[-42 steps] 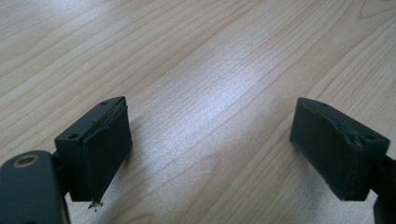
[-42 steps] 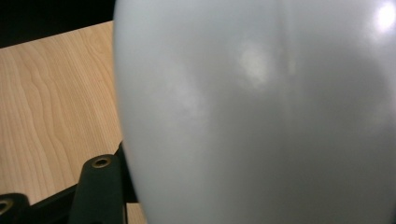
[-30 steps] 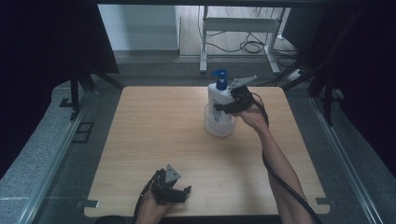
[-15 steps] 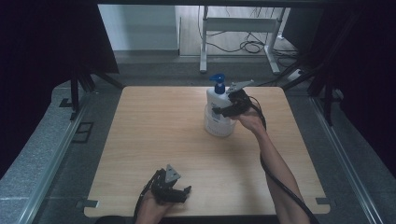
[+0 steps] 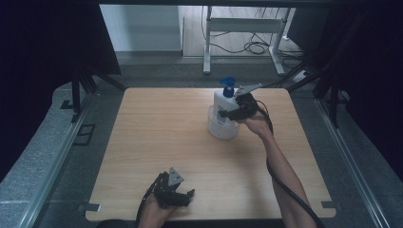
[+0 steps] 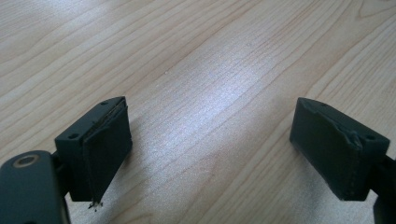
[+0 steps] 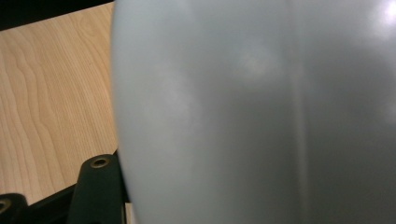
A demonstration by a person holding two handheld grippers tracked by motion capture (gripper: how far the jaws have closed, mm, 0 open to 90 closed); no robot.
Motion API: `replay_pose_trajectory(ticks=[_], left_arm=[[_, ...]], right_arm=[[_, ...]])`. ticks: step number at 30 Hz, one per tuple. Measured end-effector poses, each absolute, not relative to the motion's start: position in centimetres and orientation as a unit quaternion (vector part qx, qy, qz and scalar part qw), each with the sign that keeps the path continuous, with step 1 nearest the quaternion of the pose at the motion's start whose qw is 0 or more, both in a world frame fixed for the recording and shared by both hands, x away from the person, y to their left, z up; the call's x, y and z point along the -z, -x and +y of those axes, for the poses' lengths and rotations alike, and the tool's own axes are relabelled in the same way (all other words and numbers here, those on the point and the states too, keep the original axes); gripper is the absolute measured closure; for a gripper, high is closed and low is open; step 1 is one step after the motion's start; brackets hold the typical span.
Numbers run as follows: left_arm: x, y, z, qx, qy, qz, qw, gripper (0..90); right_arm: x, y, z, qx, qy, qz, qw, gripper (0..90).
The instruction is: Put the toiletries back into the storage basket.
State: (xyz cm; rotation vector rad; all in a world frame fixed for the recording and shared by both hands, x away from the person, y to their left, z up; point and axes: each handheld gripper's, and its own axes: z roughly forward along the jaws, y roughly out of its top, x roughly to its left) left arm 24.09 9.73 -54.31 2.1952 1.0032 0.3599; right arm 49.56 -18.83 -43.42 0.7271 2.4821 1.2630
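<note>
From the high view, the white pump bottle [image 5: 222, 114] stands upright on the far right part of the wooden table [image 5: 157, 137], its blue pump head [image 5: 228, 87] on top and a label on its lower body. The right gripper [image 5: 234, 113] is up against the bottle's right side, about mid-height, jaws clamped on the body, with the right hand [image 5: 256, 126] just behind it and the forearm running down to the bottom right; a black cable [image 5: 280, 183] trails along that arm. Down at the near edge, left of centre, the left gripper [image 5: 183, 197] sits low over the table, well apart from the bottle, jaws spread with nothing between them, its grey three-cornered plate [image 5: 174, 176] showing on top. Beyond the table there is grey floor, a metal stand [image 5: 240, 26] and loose cables. Over to the left gripper view: the two black jaws stand wide, one pad [image 6: 105, 149] at the left and the other at the right, and between them bare wood grain [image 6: 210, 107] with a soft patch of glare. Now the right gripper view: the bottle's pale, smooth wall [image 7: 261, 112] is pressed right up close, blurred, a faint seam running down it, with a strip of table [image 7: 51, 102] at the left and a black part of the gripper [image 7: 95, 191] with a brass screw at the bottom left, tight against the bottle.
</note>
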Motion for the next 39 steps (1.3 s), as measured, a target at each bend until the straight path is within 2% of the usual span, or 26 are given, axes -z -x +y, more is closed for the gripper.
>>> replay_pose_trajectory(ticks=[6,15,16,21,39], left_arm=[[54.3,-24.1,9.7,-0.138,-0.845,0.386,0.344,12.0],[54.3,-24.1,9.7,-0.138,-0.844,0.387,0.343,12.0],[54.3,-24.1,9.7,-0.138,-0.845,0.387,0.343,12.0],[54.3,-24.1,9.7,-0.139,-0.845,0.386,0.343,12.0],[54.3,-24.1,9.7,-0.138,-0.844,0.387,0.343,12.0]], right_arm=[[43.4,-49.6,-18.6,-0.432,-0.254,0.855,0.131,36.0],[42.5,-49.2,-18.2,-0.442,-0.257,0.848,0.139,23.3],[42.2,-49.1,-18.1,-0.443,-0.257,0.847,0.143,19.3],[41.7,-48.7,-18.2,-0.446,-0.258,0.844,0.150,14.8],[40.6,-47.7,-18.9,-0.446,-0.266,0.839,0.164,13.2]])
